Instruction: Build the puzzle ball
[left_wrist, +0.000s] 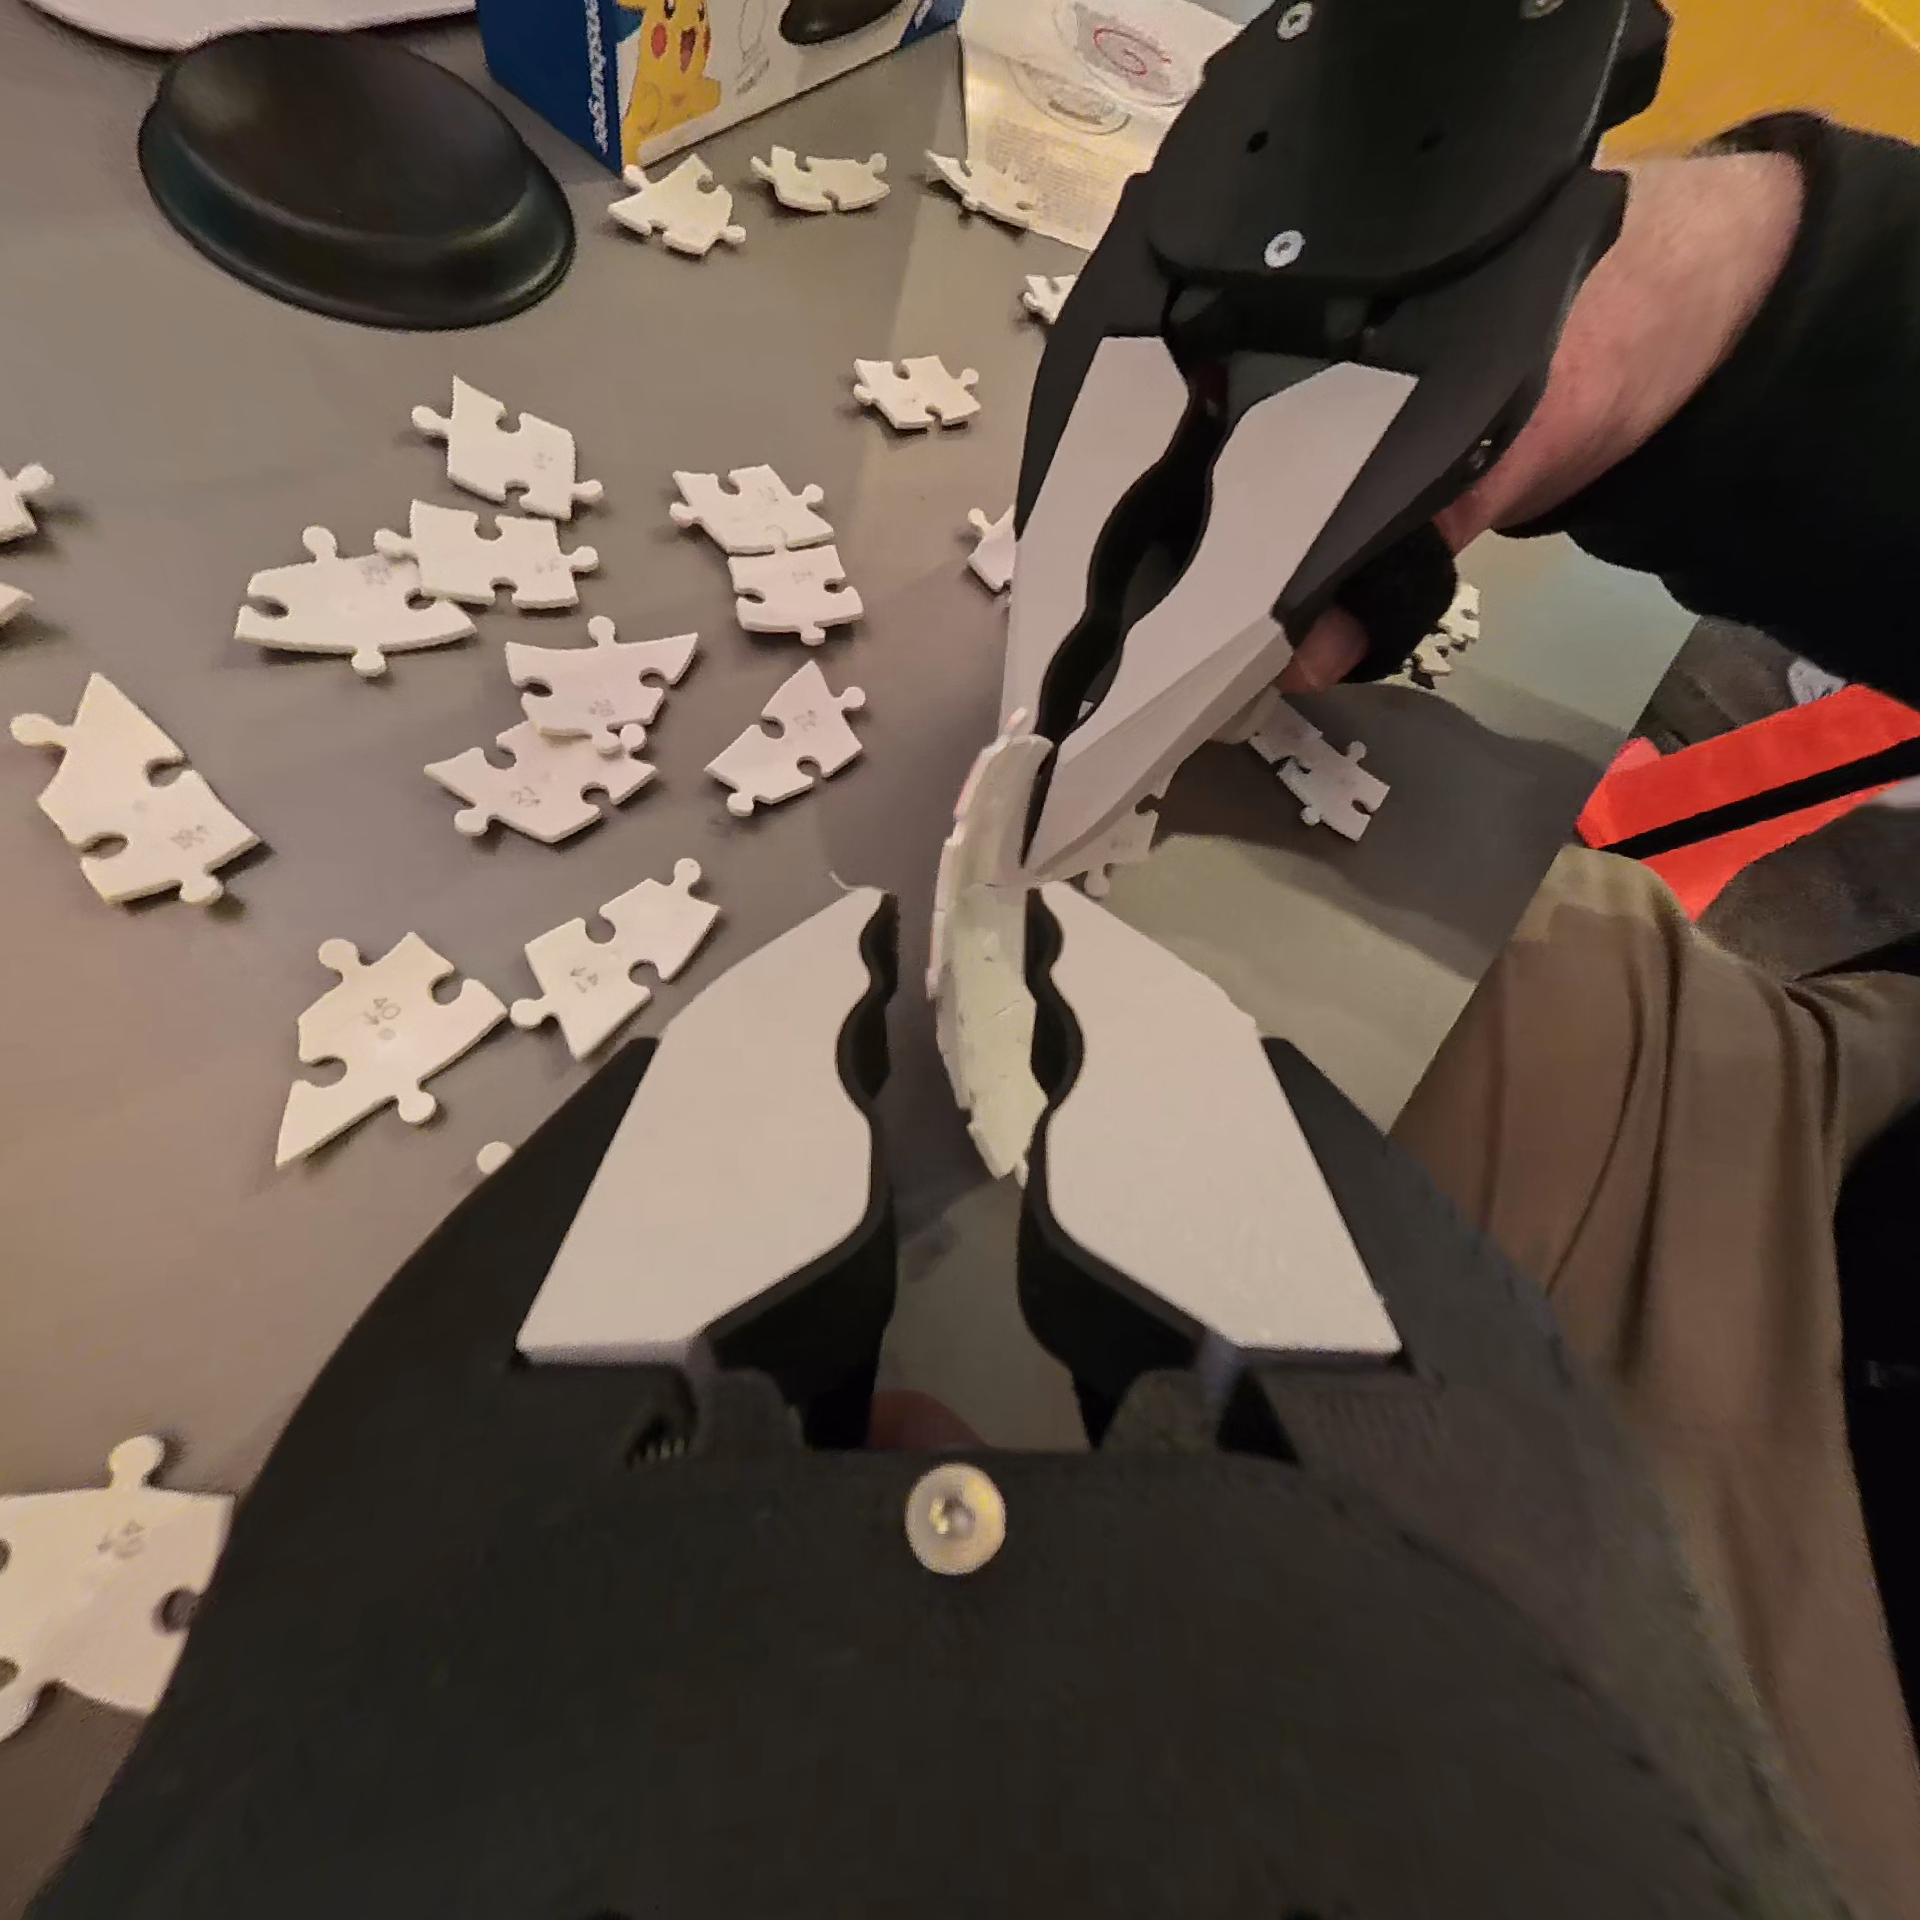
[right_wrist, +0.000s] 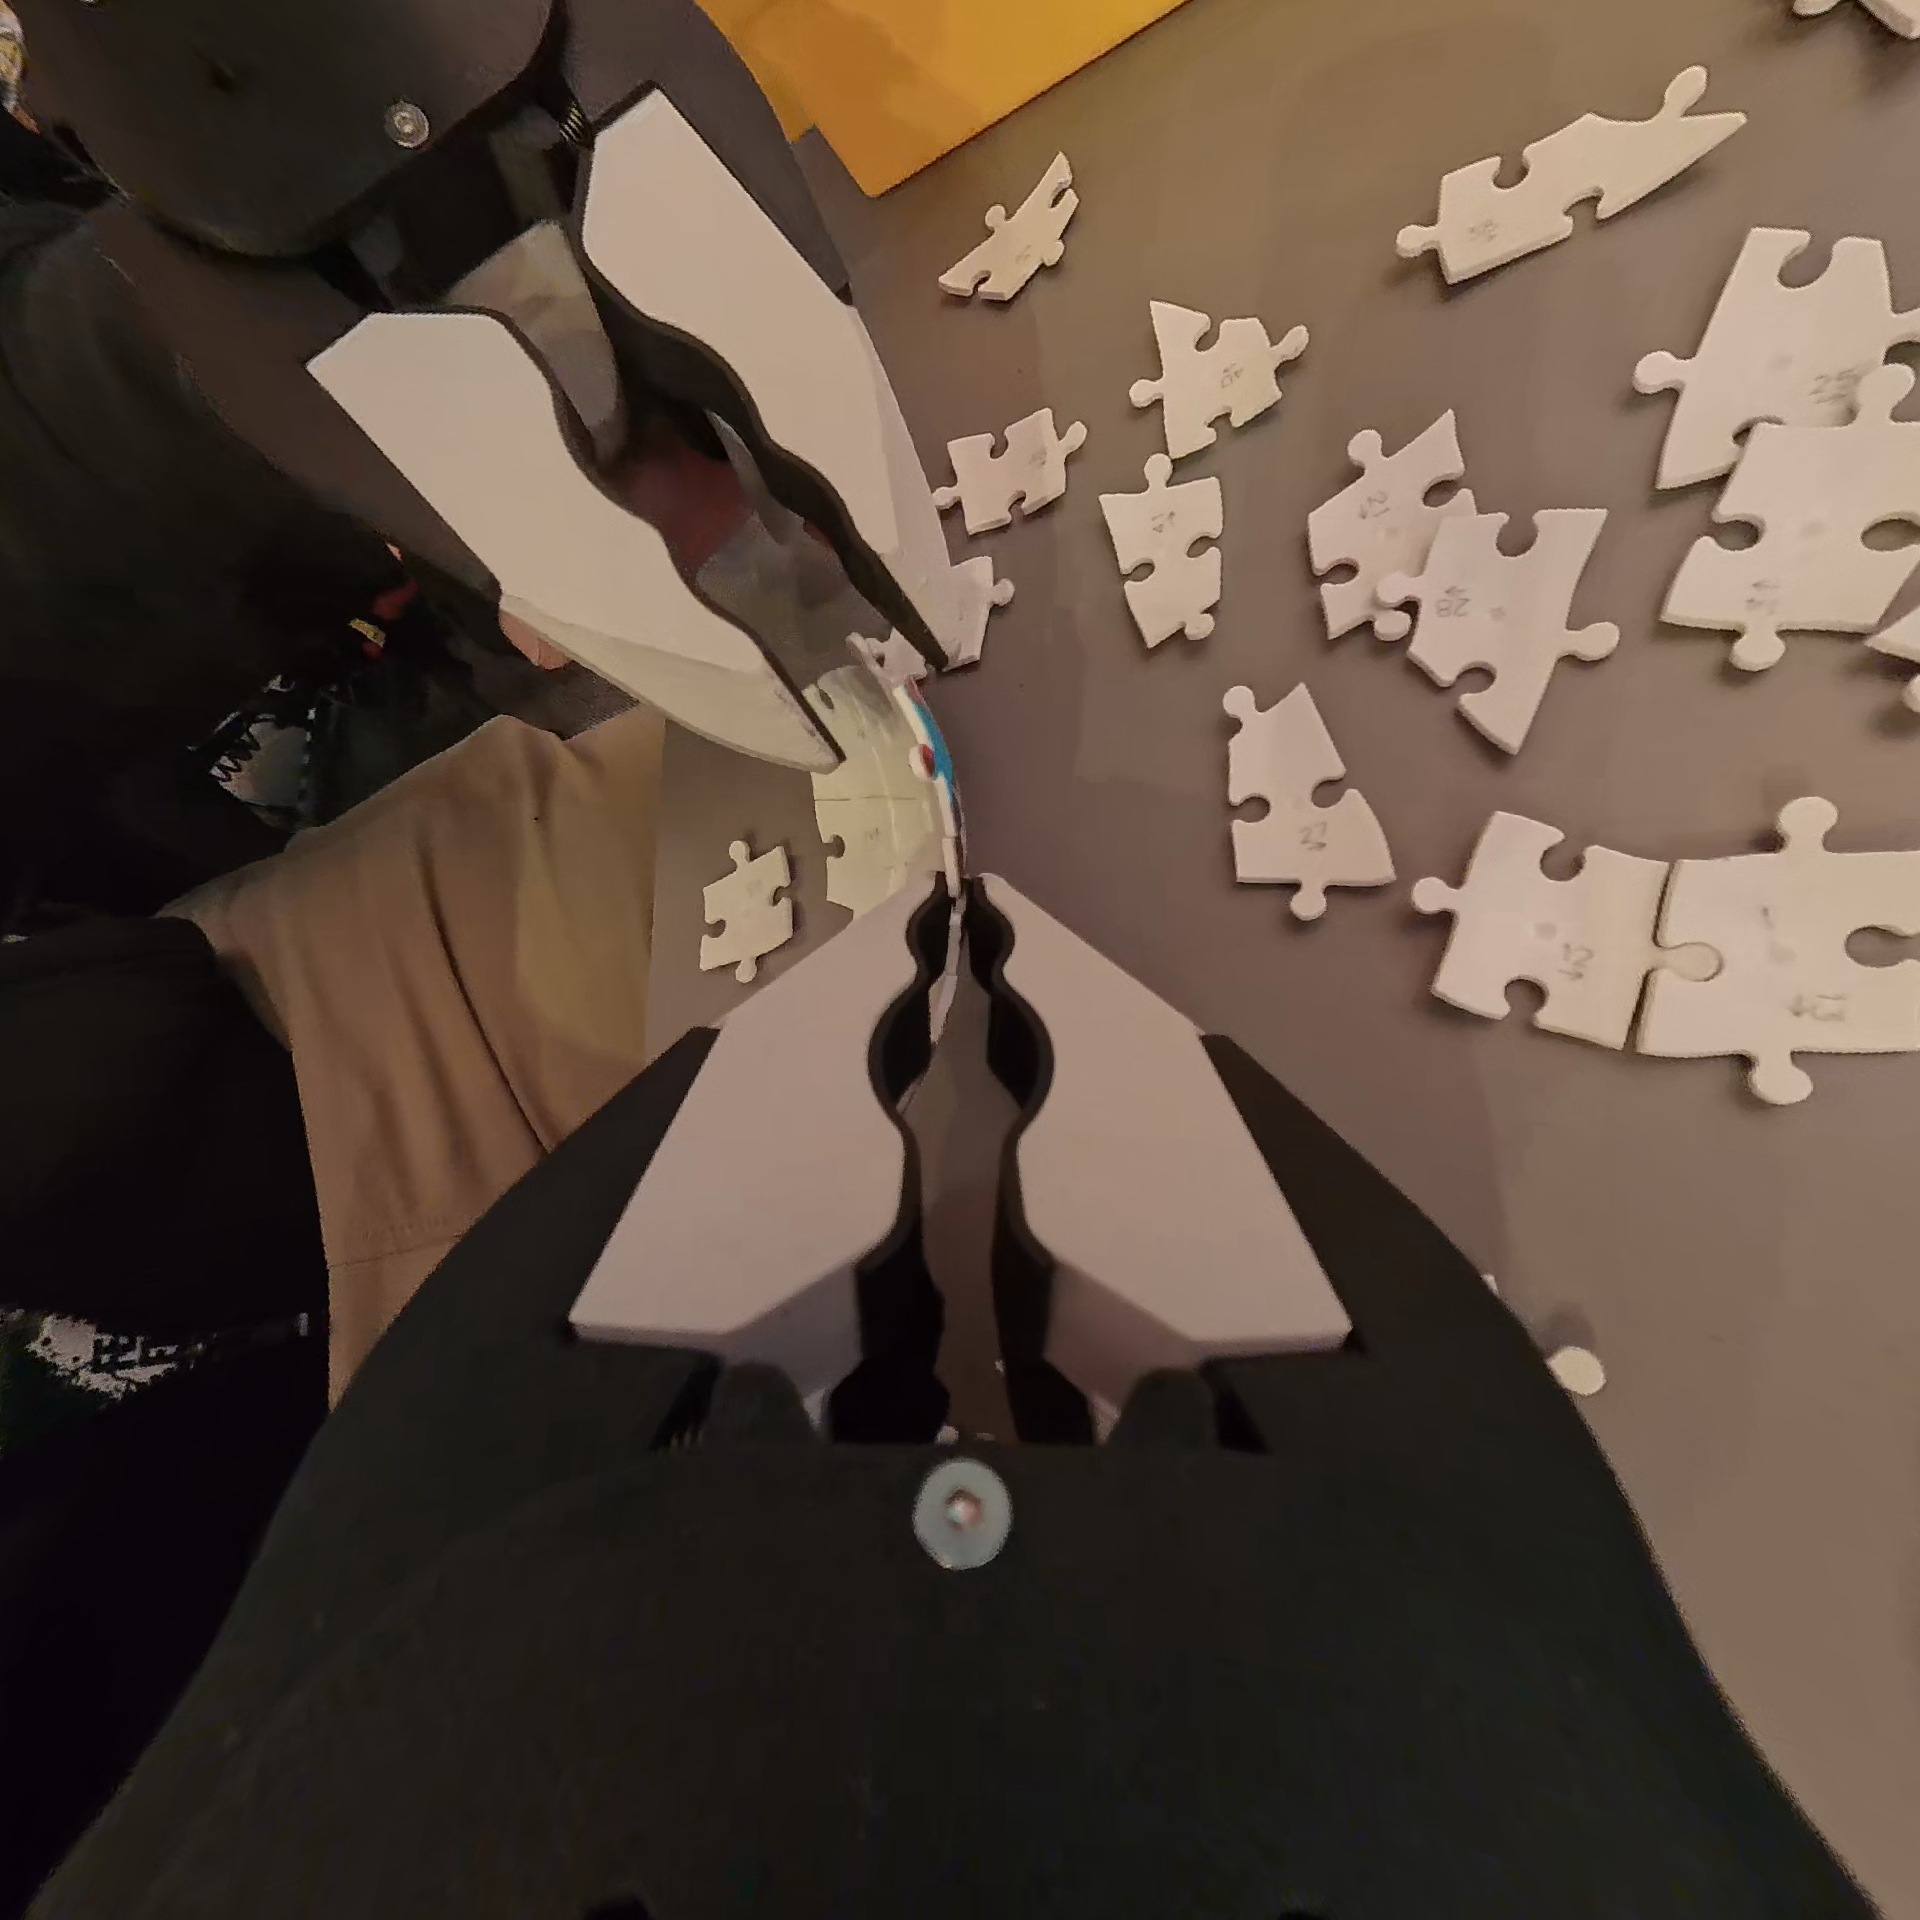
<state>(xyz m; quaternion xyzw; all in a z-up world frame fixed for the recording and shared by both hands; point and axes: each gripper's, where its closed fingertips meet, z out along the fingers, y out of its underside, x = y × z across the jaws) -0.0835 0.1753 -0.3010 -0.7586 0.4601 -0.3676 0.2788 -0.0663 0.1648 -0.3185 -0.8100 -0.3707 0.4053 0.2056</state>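
Puzzle ball segment, curved, white-backed, part-assembled: we log it held off the grey table, above the table's near edge. Around it, left to right: black oval stand, loose pieces, box, leaflet. Left gripper is nearly closed on its lower edge; right gripper pinches its upper edge.

Grey tabletop, dim warm light.

Grey table, scattered white puzzle pieces — black oval stand, blue box
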